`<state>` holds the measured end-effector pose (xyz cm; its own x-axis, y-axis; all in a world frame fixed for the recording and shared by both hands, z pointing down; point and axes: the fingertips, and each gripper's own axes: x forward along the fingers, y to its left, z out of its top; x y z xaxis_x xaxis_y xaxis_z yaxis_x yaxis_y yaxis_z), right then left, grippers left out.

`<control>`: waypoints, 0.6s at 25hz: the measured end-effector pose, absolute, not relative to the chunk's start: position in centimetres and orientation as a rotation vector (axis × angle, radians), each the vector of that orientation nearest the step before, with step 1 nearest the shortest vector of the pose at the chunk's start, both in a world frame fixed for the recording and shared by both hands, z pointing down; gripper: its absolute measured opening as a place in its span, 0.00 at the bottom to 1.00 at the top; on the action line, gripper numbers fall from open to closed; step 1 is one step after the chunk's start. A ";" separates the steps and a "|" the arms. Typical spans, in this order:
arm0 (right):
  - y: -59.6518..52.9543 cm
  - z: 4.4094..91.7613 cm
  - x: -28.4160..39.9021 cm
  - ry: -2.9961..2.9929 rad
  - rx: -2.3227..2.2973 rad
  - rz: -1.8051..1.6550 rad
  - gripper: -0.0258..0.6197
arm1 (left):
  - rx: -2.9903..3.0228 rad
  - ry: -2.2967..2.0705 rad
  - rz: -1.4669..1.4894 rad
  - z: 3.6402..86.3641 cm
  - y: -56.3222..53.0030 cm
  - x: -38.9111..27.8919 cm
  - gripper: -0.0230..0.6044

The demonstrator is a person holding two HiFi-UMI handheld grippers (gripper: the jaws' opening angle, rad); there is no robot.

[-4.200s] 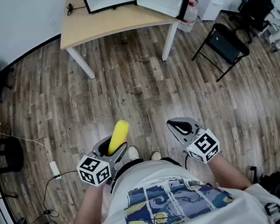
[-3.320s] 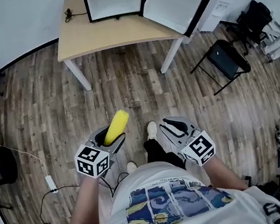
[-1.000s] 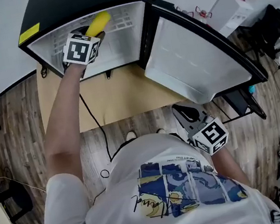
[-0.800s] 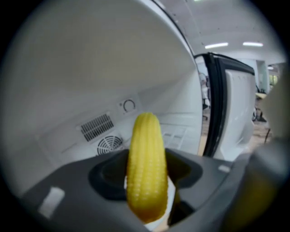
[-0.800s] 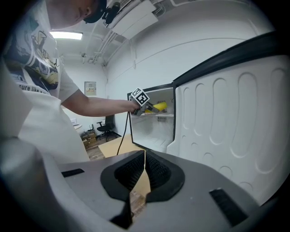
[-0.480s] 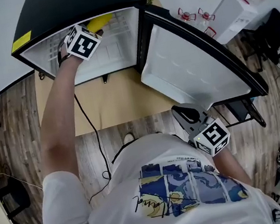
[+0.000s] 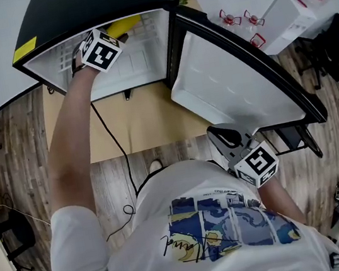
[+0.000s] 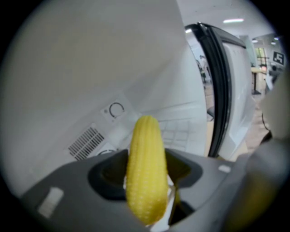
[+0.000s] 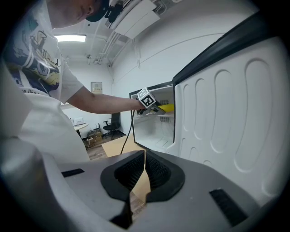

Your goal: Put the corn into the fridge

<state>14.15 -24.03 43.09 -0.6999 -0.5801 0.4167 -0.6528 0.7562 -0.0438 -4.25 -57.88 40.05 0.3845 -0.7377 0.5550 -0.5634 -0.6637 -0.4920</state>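
A yellow corn cob (image 8: 145,167) stands between the jaws of my left gripper (image 8: 147,181), which is shut on it. In the head view that left gripper (image 7: 116,35) reaches deep inside the small black fridge (image 7: 49,20), the corn (image 7: 124,26) poking toward the white back wall. The fridge door (image 7: 238,82) hangs wide open to the right. My right gripper (image 7: 219,138) waits low beside my body, shut and holding nothing (image 9: 144,174). From the right gripper view the corn (image 9: 166,108) shows inside the fridge opening.
The fridge stands on a light wooden table (image 7: 129,122) over a wood floor. A black cable (image 7: 116,172) hangs from the table. A water dispenser (image 7: 292,0) and red glasses (image 7: 239,18) sit at the right. A vent grille (image 8: 86,141) and dial (image 8: 116,109) mark the fridge's inner wall.
I have walked from the middle of the room to the fridge and raised the corn into it. In the last half second the left gripper barely moved; the right stayed put.
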 end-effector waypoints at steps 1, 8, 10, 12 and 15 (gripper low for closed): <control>-24.1 43.1 14.2 -2.574 0.946 0.265 0.06 | -2.420 1.165 -1.133 40.0 -57.9 -4.3 0.44; -23.9 43.3 14.6 -2.573 0.958 0.278 0.06 | -2.406 1.182 -1.113 39.9 -58.1 -4.6 0.46; -23.9 43.4 14.7 -2.572 0.963 0.285 0.06 | -2.407 1.188 -1.109 40.0 -58.2 -4.6 0.46; -23.9 43.4 14.8 -2.572 0.966 0.284 0.06 | -2.408 1.203 -1.106 40.0 -58.3 -4.7 0.46; -23.8 43.2 15.0 -2.574 0.969 0.275 0.06 | -2.404 1.226 -1.100 40.0 -58.2 -4.8 0.47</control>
<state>15.04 -23.81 43.22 -0.6922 -0.5935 0.4105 -0.6669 0.7436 -0.0494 -4.77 -58.24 39.96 0.3694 -0.7703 0.5197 -0.6000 -0.6248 -0.4996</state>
